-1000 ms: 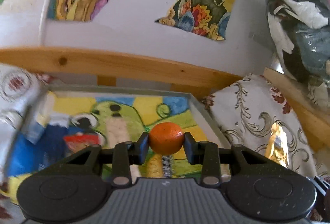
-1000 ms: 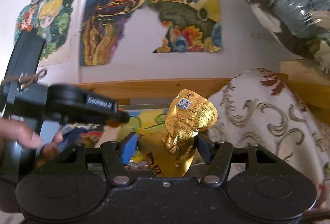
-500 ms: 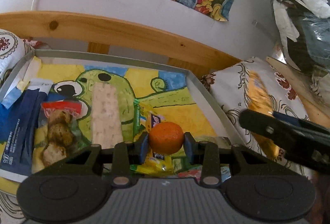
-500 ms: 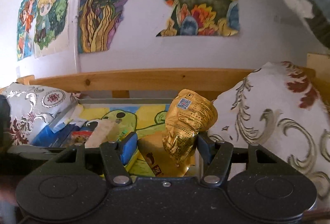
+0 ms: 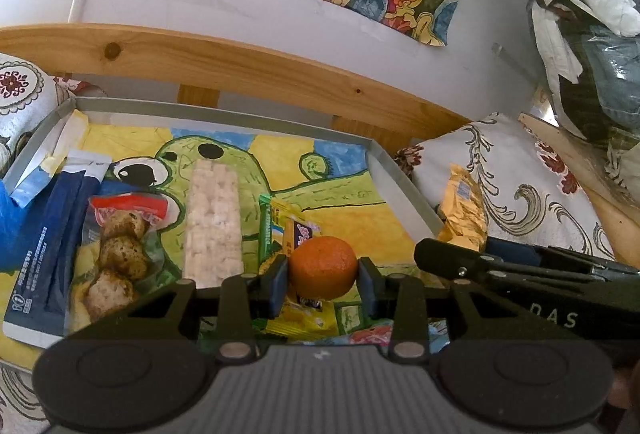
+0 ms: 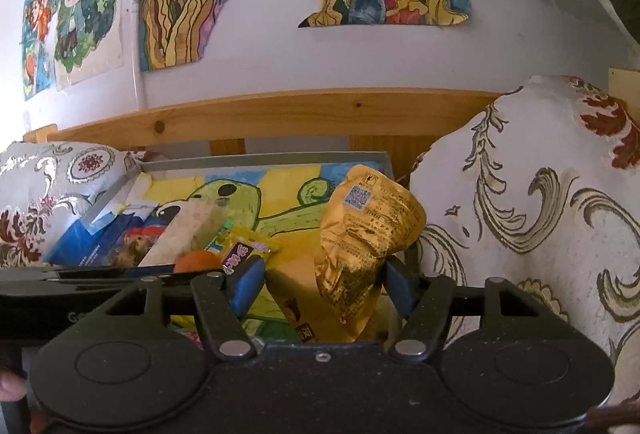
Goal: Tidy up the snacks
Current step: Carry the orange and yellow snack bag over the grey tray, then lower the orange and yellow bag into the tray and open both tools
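- The left gripper [image 5: 323, 276] pinches a small orange [image 5: 323, 266] between its two blue-padded fingers [image 5: 277, 284], one pad pressed on each side of the fruit.
- The orange sits right at the fingertips, above the near part of a shallow grey tray [image 5: 404, 184] lined with a green cartoon drawing.
- Just beneath and beyond the left gripper lies a yellow candy packet [image 5: 294, 230] with a purple label; the orange hides part of it.
- Ahead and to the left of the left gripper, a pale rice-cracker bar [image 5: 214, 222] lies lengthwise on the tray.
- Further left lie a clear pack of brown round snacks [image 5: 116, 254] with a red top, and then a dark blue pouch [image 5: 48, 246] near the tray's left wall.
- The right gripper [image 6: 320, 284] clamps a crumpled gold foil snack bag [image 6: 364, 234], which stands up between its fingers with a small printed code near its top.
- In the left wrist view the right gripper's black body comes in from the right, just beside the left one, with the gold bag near the tray's right rim.
- From the right wrist view the orange shows low to the left of the gold bag, beside the candy packet.
- A patterned cushion [image 6: 532, 202] rises to the right of the right gripper, and a wooden rail [image 5: 256, 66] runs behind the tray.
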The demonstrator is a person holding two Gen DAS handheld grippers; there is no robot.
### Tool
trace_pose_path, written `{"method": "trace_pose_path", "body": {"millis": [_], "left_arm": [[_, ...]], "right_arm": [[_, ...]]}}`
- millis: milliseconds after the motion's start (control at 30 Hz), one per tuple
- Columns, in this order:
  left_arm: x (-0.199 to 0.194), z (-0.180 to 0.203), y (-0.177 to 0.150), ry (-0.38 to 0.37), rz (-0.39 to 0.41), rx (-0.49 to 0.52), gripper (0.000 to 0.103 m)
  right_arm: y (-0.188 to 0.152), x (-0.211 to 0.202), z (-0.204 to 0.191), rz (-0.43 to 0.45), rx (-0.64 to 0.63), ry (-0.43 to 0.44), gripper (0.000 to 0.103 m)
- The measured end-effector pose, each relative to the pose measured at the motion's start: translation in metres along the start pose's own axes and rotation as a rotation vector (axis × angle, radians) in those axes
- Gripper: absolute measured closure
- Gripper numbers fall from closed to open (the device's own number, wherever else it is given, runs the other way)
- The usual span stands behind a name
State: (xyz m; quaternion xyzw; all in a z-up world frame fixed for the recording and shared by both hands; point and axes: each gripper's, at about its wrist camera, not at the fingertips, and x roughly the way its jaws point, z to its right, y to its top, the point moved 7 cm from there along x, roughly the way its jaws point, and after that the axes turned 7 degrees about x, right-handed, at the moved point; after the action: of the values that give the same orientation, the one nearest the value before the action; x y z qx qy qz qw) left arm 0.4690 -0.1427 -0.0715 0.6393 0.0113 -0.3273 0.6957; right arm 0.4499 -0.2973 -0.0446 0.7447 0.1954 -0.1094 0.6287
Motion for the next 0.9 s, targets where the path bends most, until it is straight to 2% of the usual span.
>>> {"method": "trace_pose_path", "body": {"millis": [133,233,300,533,900], "left_arm": [[0.000,0.000,0.000,-0.002,0.000,-0.005,0.060],[-0.001,-0.002,0.001,-0.008,0.001,-0.031,0.053],[-0.004,-0.003,0.001,-0.005,0.007,-0.050,0.044],[-0.012,-0.010,0.007,0.028,0.033,-0.116,0.023],[-0.042,-0.007,0.017,0.073,0.080,-0.105,0.004]], "right_arm": [[0.001,-0.001,0.001,0.002,0.000,0.003,0.032],[0.003,-0.004,0.004,0.010,0.017,0.004,0.029],[0.004,-0.006,0.007,0.021,0.025,-0.003,0.028],[0.006,-0.015,0.011,0.034,0.013,-0.015,0.020],[0.015,-0.054,0.002,0.117,-0.034,-0.037,0.006]]}}
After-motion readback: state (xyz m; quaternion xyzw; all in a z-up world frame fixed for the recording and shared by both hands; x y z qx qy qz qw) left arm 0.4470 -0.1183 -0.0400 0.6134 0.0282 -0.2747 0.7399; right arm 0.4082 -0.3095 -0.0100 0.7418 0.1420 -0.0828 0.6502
